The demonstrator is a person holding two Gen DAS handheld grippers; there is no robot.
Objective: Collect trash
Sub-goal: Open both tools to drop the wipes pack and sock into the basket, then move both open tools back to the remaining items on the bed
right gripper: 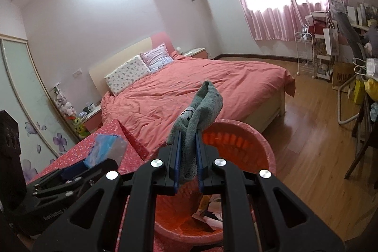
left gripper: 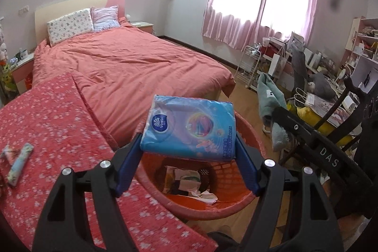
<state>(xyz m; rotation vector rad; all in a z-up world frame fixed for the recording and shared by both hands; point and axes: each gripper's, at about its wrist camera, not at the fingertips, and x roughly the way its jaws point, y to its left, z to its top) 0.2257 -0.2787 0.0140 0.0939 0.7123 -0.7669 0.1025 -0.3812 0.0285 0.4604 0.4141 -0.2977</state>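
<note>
1. The left tool (left gripper: 189, 145) is held wide apart, w/ a blue tissue pack (left gripper: 190, 126) squeezed flat between its blue pads.
2. The pack is seen right over the red basket (left gripper: 250, 134). Its long side is laid across the tool, from pad to pad.
3. The right tool (right gripper: 189, 157) is nearly closed & a gray-green cloth (right gripper: 198, 112) is pinched in it. The cloth is stood up past the tips & flopped over at the top.
4. The cloth is also held over the basket, at the near rim, approx.
5. Trash is already seen at the bottom of the basket: paper bits & wrappers (left gripper: 189, 183).
6. Both things are judged to be straight above the basket, so only a letting go is needed. The left tool looks more over the middle, so it is prob. the first to drop.
7. More small wrappers (left gripper: 20, 162) are left on the flowered red cover (left gripper: 59, 122), off to the left of the left tool, well apart from the basket.
</note>
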